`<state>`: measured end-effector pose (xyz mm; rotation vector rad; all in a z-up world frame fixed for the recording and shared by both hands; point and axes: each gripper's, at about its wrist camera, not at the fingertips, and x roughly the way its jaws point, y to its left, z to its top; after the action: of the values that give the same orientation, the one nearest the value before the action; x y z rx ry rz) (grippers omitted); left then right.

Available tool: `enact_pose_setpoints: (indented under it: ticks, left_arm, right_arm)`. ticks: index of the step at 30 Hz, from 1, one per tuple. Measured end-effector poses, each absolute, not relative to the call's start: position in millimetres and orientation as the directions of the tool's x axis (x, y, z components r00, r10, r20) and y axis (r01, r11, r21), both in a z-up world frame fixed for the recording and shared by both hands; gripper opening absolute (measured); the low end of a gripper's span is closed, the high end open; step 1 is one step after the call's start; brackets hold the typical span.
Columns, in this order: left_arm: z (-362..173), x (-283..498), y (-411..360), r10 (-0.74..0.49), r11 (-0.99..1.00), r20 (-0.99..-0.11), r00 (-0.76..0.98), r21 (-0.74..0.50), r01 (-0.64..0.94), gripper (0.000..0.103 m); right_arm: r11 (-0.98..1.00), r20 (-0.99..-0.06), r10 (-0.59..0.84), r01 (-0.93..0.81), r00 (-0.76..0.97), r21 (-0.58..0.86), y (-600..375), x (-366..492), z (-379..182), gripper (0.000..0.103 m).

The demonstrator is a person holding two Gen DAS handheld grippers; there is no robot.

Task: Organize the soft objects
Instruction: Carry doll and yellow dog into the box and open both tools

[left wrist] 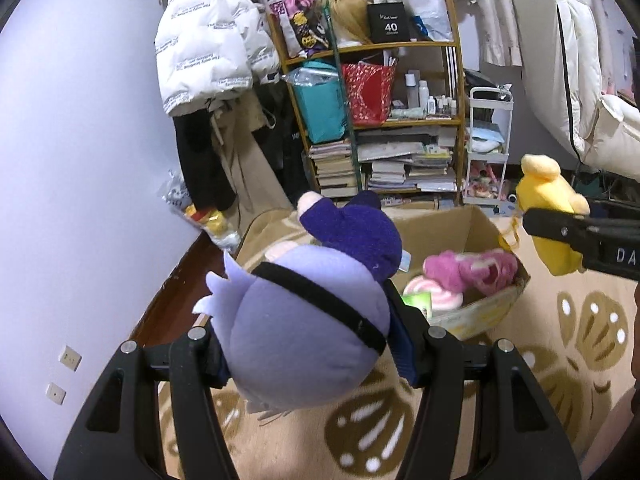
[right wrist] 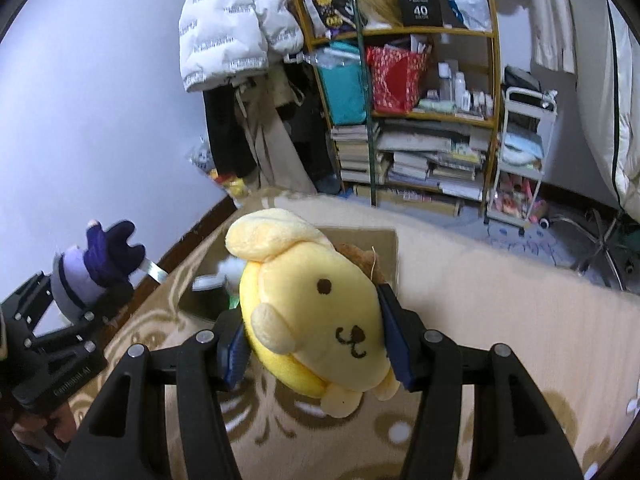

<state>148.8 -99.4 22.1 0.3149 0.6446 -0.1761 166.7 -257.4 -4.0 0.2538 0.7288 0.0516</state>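
While both toys hang above the rug, the left hand-held gripper is clamped on a purple plush and the right hand-held gripper pinches a yellow dog plush. A cardboard box lies just ahead of both, already holding what looks like pink soft things. Carrying seems underway; next, each toy needs moving over the box opening before release.

On the top board of the wooden shelf I read the number "40" on a black box. On the right gripper I read only "DA". On the left gripper, the small print is too blurred for me.
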Motion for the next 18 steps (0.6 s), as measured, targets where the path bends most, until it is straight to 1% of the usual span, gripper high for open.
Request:
enact_pose_setpoints:
  ticks: [3, 6, 9, 13, 18]
  left_arm:
    - [23.6, 167.2, -108.9, -0.075, 0.942, -0.607, 0.791, 0.217, 0.256, 0.06]
    - [18.4, 185.4, -114.1, -0.087, 0.952, -0.622, 0.778, 0.179, 0.25, 0.06]
    - [10.0, 202.7, -120.7, -0.104, 0.954, -0.645, 0.757, 0.15, 0.259, 0.06]
    - [-7.1, 219.7, -127.4, -0.11, 0.954, -0.679, 0.726, 0.131, 0.268, 0.061]
    - [-22.1, 225.2, -135.1, -0.084, 0.944, -0.705, 0.704, 0.17, 0.283, 0.063]
  right_arm:
    - [0.961, -0.639, 0.15, 0.042, 0.755, 0.275, -265.6, 178.5, -3.1, 0.06]
    - [0.946, -0.64, 0.179, 0.047, 0.747, 0.32, -273.5, 192.4, -10.3, 0.061]
    - [0.932, -0.657, 0.204, 0.061, 0.726, 0.356, -277.3, 203.4, -25.0, 0.062]
    - [0.932, -0.685, 0.213, 0.065, 0.697, 0.357, -276.1, 211.1, -42.9, 0.062]
    - [0.926, -0.706, 0.232, 0.07, 0.669, 0.37, -274.1, 212.1, -57.8, 0.063]
